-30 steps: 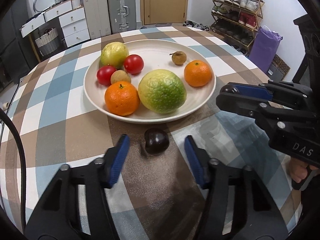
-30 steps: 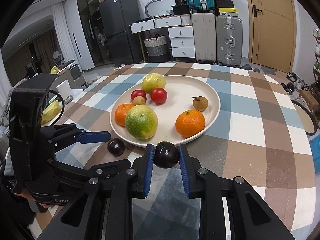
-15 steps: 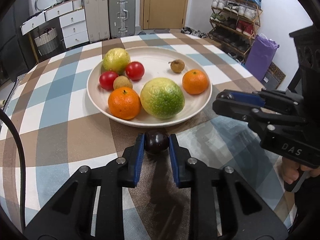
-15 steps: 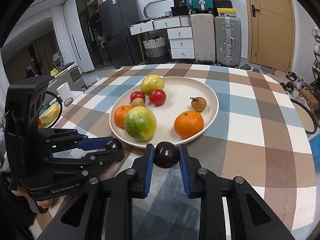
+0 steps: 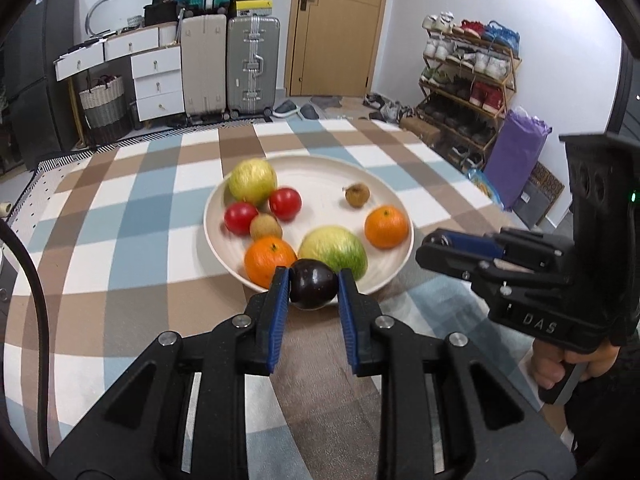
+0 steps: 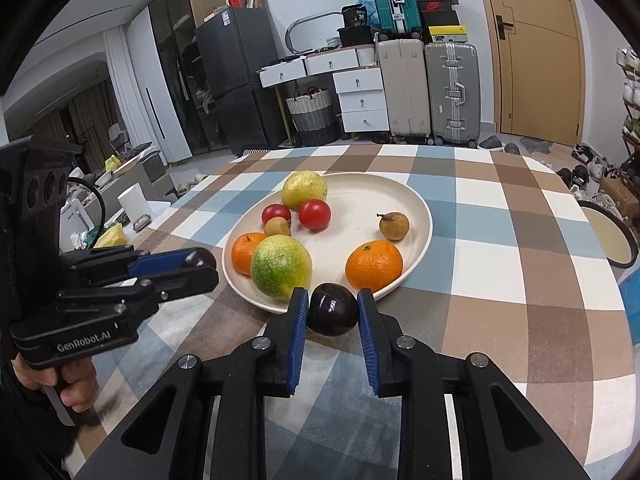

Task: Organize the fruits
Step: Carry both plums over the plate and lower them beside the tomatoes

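Note:
A cream plate [image 5: 320, 172] [image 6: 404, 200] on the checked table holds two oranges, two red tomatoes, a large green fruit [image 5: 334, 250] [image 6: 280, 266], a yellow-green fruit and two small brown fruits. My left gripper [image 5: 313, 285] is shut on a dark plum [image 5: 313, 285], lifted at the plate's near rim. It also shows in the right wrist view [image 6: 188, 266]. My right gripper [image 6: 333, 310] is shut on a second dark plum [image 6: 333, 310], just before the plate's near edge. The right gripper shows in the left wrist view [image 5: 444, 248].
The checked tablecloth [image 6: 500, 240] covers a round table. A round stool [image 6: 618, 240] stands past its right edge. Suitcases [image 6: 452, 92], drawers and a basket stand at the back wall. A shoe rack [image 5: 472, 80] and purple bag [image 5: 520, 160] are to the right.
My left gripper closed on the dark plum and lifted it off the table toward the plate. My right gripper stayed shut on its plum and rose slightly.

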A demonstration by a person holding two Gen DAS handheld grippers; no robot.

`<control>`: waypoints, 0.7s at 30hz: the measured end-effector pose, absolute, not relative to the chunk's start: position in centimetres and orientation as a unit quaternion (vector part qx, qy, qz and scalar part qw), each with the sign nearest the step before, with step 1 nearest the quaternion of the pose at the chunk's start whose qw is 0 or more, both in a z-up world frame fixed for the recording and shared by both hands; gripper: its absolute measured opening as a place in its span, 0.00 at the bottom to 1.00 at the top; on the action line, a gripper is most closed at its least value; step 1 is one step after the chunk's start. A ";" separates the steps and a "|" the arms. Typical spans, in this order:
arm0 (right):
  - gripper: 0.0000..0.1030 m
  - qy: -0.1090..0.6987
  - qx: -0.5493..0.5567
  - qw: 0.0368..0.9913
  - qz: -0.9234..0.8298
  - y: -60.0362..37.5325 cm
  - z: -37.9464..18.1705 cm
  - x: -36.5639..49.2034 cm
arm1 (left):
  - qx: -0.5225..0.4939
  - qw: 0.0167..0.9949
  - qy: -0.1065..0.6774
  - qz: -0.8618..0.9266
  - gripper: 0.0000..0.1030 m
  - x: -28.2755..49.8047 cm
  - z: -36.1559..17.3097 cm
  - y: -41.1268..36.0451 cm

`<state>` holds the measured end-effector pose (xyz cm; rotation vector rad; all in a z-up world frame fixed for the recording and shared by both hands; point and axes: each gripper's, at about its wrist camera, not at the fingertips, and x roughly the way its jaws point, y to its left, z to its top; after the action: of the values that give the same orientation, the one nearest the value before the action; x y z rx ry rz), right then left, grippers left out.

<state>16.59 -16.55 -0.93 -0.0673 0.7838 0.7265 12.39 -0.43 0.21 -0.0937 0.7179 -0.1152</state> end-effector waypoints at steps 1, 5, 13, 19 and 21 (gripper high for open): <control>0.25 0.373 -0.032 0.860 0.346 -16.5 -0.8 16.6 | -0.047 0.935 0.348 -0.055 0.21 12.5 0.5 -0.3; 0.25 0.366 -0.031 0.862 0.349 -16.4 -0.1 16.8 | -0.043 0.937 0.342 -0.053 0.21 12.9 1.3 -0.1; 0.25 0.361 -0.031 0.865 0.349 -16.0 0.8 17.9 | -0.045 0.941 0.331 -0.050 0.21 14.0 2.2 0.3; 0.25 0.355 -0.035 0.866 0.351 -15.5 1.5 19.0 | -0.041 0.942 0.330 -0.044 0.21 15.7 2.3 0.5; 0.25 0.355 -0.036 0.865 0.352 -15.2 1.5 19.5 | -0.042 0.942 0.331 -0.042 0.21 16.2 2.2 0.6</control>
<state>19.46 -15.19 1.53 -0.0749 0.7433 0.7372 16.24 0.62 2.17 -0.0860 0.6758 -0.0850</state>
